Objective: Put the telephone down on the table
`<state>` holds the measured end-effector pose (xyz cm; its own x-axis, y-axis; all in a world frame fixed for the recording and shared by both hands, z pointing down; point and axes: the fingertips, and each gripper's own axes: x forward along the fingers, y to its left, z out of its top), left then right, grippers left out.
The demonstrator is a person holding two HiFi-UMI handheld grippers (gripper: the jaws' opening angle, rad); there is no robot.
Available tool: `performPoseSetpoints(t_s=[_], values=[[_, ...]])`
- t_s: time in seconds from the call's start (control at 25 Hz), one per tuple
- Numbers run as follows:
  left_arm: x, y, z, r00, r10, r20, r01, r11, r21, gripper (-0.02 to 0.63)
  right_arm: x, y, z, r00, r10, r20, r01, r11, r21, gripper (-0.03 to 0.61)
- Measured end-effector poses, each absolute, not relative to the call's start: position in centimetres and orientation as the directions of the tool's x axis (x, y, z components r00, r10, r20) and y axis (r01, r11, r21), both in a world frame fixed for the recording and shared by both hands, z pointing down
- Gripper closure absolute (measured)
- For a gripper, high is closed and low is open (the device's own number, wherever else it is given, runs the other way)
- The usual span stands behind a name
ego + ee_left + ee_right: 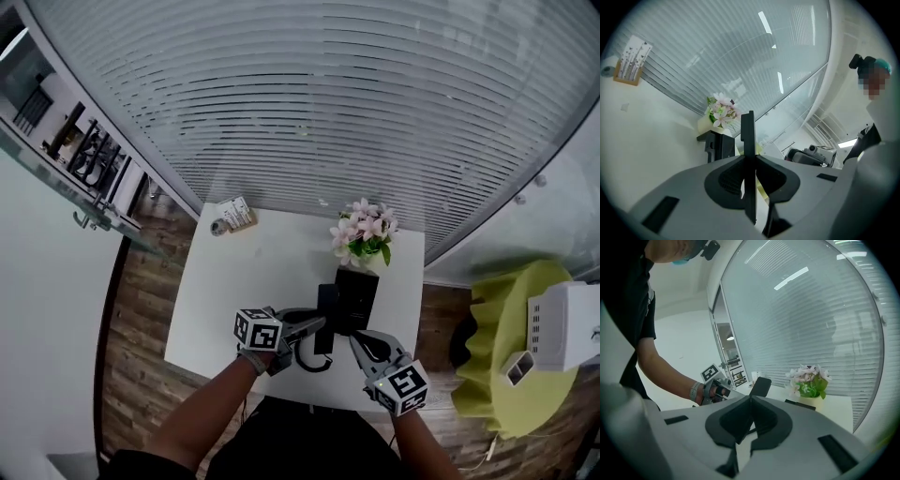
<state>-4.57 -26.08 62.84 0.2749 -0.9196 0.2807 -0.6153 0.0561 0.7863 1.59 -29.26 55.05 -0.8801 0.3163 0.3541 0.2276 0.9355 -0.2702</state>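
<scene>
- Grip comes first: the left hand-held gripper [749,157] is clamped on the slim black telephone handset [748,136], pinching it across its thin side. So narrow a hold could let the handset swivel or slip out before it reaches the surface.
- The handset hangs just beside the boxy black telephone base [356,298], over the white desk [253,272]. Lowered without a sideways move, it could knock the base or land half on it instead of flat on the desk.
- The black coiled cord [314,361] loops below the handset near the desk's front edge. It may snag a jaw or tug the base along.
- The right hand-held gripper [750,399], its jaws together on nothing, sits close by and could get in the way.
- Farther back, the pale pot of pink flowers [364,232] stands just behind the base, and a shoved base could tip it.
</scene>
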Motion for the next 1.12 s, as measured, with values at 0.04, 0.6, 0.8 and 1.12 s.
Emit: performPoseSetpoints(t_s=[0.04, 0.6, 0.8, 1.12], values=[[-4.6, -25.7, 62.4, 0.266, -0.921, 0.284, -0.624, 0.061, 0.779, 0.538, 1.3, -28.8, 54.6, -0.878, 0.333, 0.345, 0.248, 0.931, -0.269, 0.555], [-7.7, -18.0, 59.3, 0.121, -0.946, 0.302, -0.642, 0.157, 0.750, 0.537, -2.7, -21.8, 51.6, -0.811, 0.499, 0.306, 0.442, 0.865, -0.238, 0.555], [-9.9, -14.8, 59.7, 0.128, -0.943, 0.308, -0.631, 0.162, 0.759, 0.537, -4.9, -18.8, 52.1, -0.807, 0.498, 0.317, 0.438, 0.865, -0.243, 0.555], [-14.1, -9.9, 60.1, 0.151, -0.933, 0.326, -0.638, 0.160, 0.753, 0.538, -8.5, -14.0, 52.8, -0.794, 0.484, 0.367, 0.437, 0.875, -0.209, 0.555]])
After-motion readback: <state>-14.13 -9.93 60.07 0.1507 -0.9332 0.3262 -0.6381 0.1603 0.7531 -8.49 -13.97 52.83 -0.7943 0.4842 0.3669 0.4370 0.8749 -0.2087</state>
